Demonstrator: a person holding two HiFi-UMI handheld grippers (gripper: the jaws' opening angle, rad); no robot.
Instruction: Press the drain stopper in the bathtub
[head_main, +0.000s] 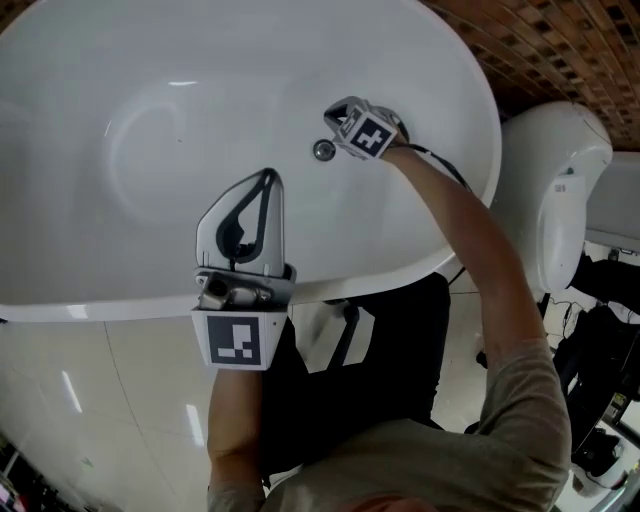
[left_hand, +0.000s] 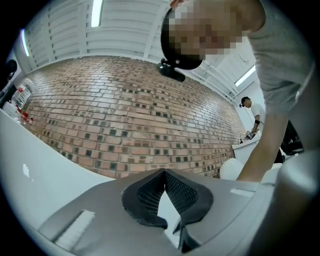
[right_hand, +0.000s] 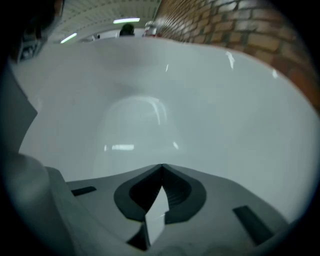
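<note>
Head view, looking steeply down: white oval bathtub (head_main: 470, 110), wide bare basin w/ plenty of open room to the left & centre. Chrome drain stopper (head_main: 323, 151) sits on the tub floor towards the right end, near the far rim. Right gripper (head_main: 333, 117) reaches in over the near rim; its tip hangs just beside the stopper, contact can't be told. Left gripper (head_main: 268, 178) hovers over the near side of the basin, well apart from the stopper, pointing at the tub.

Both jaws pressed together at the tips, nothing between them.

Outside the tub: white rounded fixture (head_main: 555, 190) close to its right end, brick wall (head_main: 560, 45) beyond, pale tiled floor (head_main: 90, 400) in front.

Left gripper view: shut tips of left gripper (left_hand: 164, 172), brick wall (left_hand: 125, 120), a person's arm at right. Right gripper view: right gripper (right_hand: 161, 167) over smooth tub interior (right_hand: 150, 90). Stopper shows in head view only.
</note>
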